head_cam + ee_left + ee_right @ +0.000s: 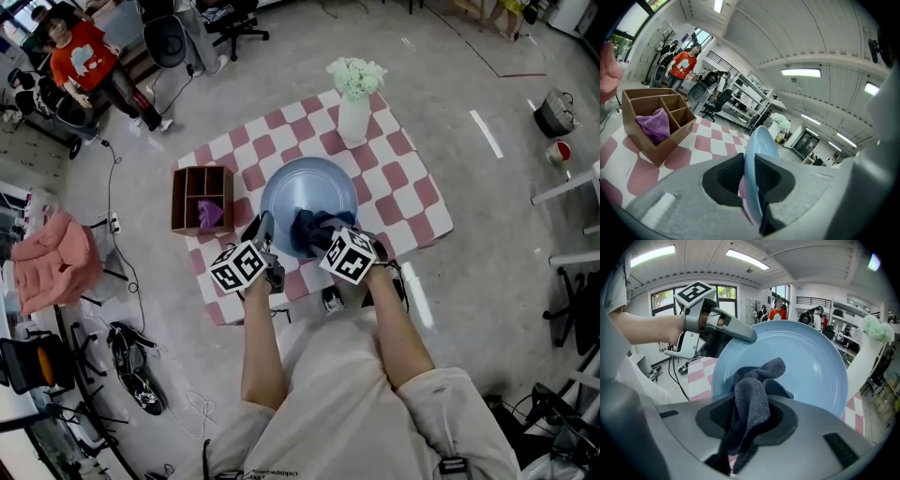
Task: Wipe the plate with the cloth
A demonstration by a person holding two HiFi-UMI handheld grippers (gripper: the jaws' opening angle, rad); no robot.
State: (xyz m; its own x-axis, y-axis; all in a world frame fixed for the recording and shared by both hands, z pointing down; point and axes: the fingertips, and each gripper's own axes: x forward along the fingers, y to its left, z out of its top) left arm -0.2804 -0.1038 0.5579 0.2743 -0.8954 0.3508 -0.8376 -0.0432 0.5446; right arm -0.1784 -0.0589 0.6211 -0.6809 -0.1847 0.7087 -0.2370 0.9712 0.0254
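While the left gripper (751, 176) is clamping its fingers on the plate (815, 366) rim, holding it tilted over the desk (403, 197) | right gripper (754, 416) fingers are pinching the cloth (752, 394) at the plate's face | wiping seemingly getting under way | next move is likely calling for pressed sweeps across the dish

Glossy, smooth plate (811, 362); nubby cloth (750, 399) (matt, dark grey); bare wooden box (675, 138)

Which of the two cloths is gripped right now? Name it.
The dark grey cloth, clamped in the right gripper; the purple cloth sits in the wooden box.
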